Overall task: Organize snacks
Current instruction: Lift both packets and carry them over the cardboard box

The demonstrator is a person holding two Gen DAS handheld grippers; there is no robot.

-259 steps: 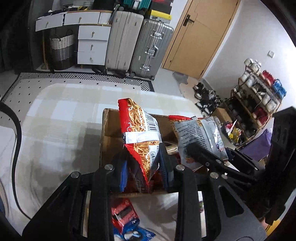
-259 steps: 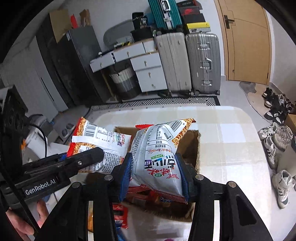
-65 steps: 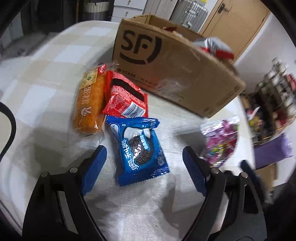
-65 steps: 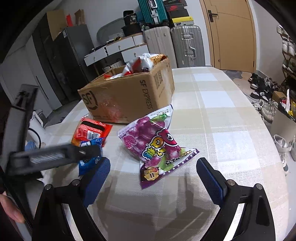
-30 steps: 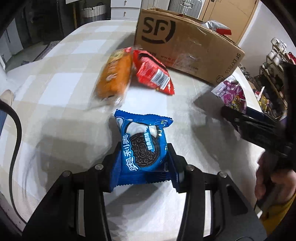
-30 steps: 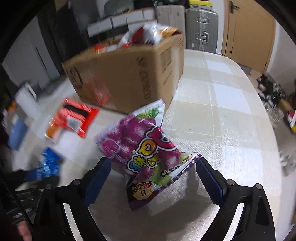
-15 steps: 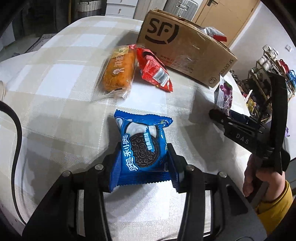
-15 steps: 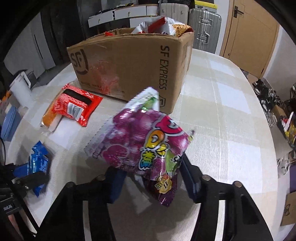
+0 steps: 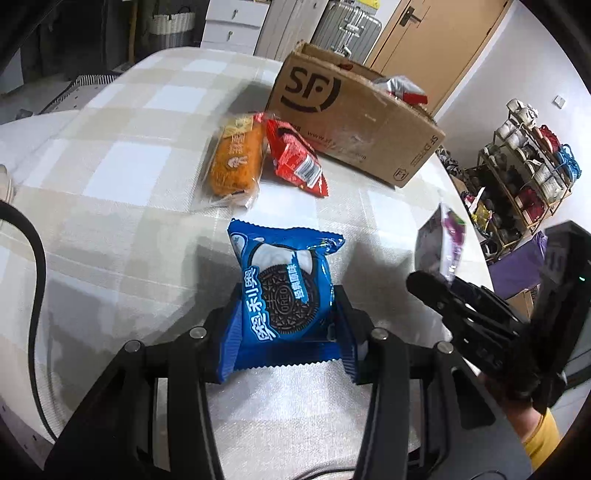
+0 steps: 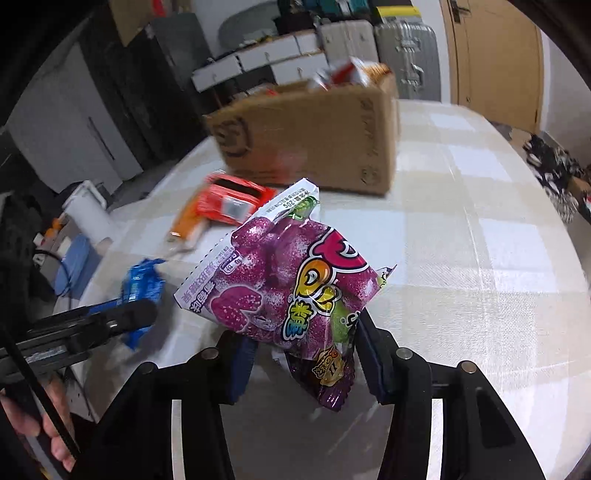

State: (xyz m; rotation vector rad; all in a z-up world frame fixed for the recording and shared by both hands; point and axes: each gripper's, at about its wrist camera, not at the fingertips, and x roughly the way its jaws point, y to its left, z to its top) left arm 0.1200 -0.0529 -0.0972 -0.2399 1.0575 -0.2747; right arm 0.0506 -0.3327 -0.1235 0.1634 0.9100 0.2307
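My left gripper [image 9: 286,325] is shut on a blue Oreo pack [image 9: 284,291] and holds it above the checked tablecloth. My right gripper [image 10: 303,354] is shut on a purple grape candy bag [image 10: 288,291], lifted off the table; the bag shows edge-on in the left wrist view [image 9: 448,240]. The brown SF cardboard box [image 9: 351,110] stands ahead with chip bags [image 9: 400,88] sticking out of its top. The box also shows in the right wrist view [image 10: 314,140]. An orange cake pack [image 9: 236,162] and a red snack pack [image 9: 297,158] lie in front of the box.
The table [image 9: 129,173] has a pale checked cloth. Suitcases [image 9: 347,26], white drawers [image 9: 232,22] and a door stand behind the box. A shoe rack [image 9: 528,166] is at the right. A black cable [image 9: 35,258] hangs at the table's left edge.
Both grippers have lifted their packs higher and drawn nearer the box side. The right gripper with the candy bag has swung closer to the left gripper.
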